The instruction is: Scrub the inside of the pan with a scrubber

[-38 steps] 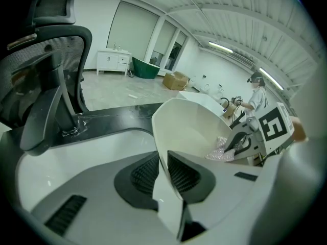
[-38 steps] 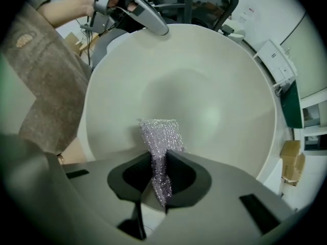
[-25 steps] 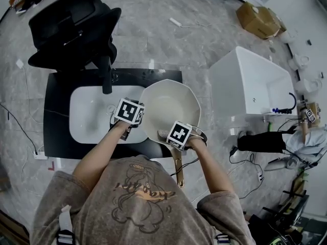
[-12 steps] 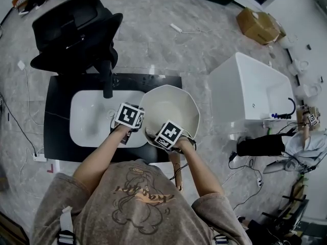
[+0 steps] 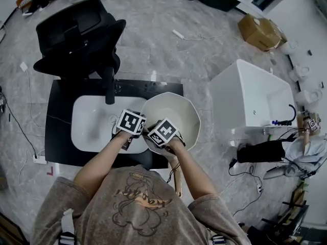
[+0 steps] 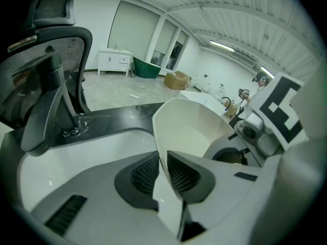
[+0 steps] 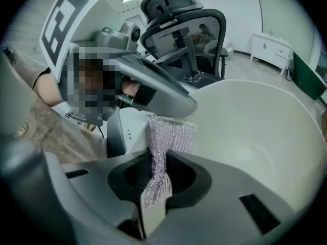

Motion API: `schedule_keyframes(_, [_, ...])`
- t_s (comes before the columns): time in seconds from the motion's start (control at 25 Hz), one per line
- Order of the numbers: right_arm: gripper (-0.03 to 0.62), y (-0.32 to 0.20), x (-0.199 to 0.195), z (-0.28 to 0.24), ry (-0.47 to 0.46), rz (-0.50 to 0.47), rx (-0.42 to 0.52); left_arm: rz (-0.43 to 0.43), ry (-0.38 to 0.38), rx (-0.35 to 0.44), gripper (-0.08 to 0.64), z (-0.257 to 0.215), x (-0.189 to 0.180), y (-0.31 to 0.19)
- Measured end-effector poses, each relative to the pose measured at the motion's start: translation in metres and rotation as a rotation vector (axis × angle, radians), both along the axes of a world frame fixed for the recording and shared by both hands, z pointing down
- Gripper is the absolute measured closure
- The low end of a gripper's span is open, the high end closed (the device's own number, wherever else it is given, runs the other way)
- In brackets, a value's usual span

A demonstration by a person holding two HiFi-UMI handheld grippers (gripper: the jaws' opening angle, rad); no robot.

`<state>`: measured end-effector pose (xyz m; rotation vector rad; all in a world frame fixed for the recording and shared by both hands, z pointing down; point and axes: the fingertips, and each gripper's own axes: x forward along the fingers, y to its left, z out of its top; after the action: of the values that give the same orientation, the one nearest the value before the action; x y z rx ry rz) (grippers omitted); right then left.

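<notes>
Pan (image 5: 176,111) in the head view lies over the black counter (image 5: 56,137) beside the sink (image 5: 92,121), its handle (image 5: 177,175) running back toward the person, so its long axis goes near to far. The left gripper (image 5: 134,125) sits at the near-left rim, with the right gripper (image 5: 160,130) just beside it. In the left gripper view the jaws are clamped on the tilted rim. In the right gripper view the jaws pinch a lilac scrubber (image 7: 171,134), and the bowl's inner wall lies ahead to the right, where I'd expect the stroke.
</notes>
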<state>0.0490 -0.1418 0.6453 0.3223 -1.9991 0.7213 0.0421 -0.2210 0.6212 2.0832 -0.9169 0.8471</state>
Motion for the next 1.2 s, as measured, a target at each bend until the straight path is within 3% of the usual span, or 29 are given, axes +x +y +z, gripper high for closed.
schedule_keyframes(0.6, [0.509, -0.057, 0.013, 0.024, 0.097, 0.044, 0.213, 0.005, 0.017, -0.007, 0.499, -0.001, 0.001, -0.001])
schedule_keyframes(0.84, [0.509, -0.092, 0.036, 0.029, 0.160, 0.145, 0.266, 0.005, 0.019, -0.007, 0.499, -0.001, 0.002, 0.000])
schedule_keyframes(1.2, [0.509, -0.110, 0.079, 0.038, 0.284, 0.083, 0.326, 0.003, 0.024, -0.008, 0.499, -0.002, 0.000, 0.000])
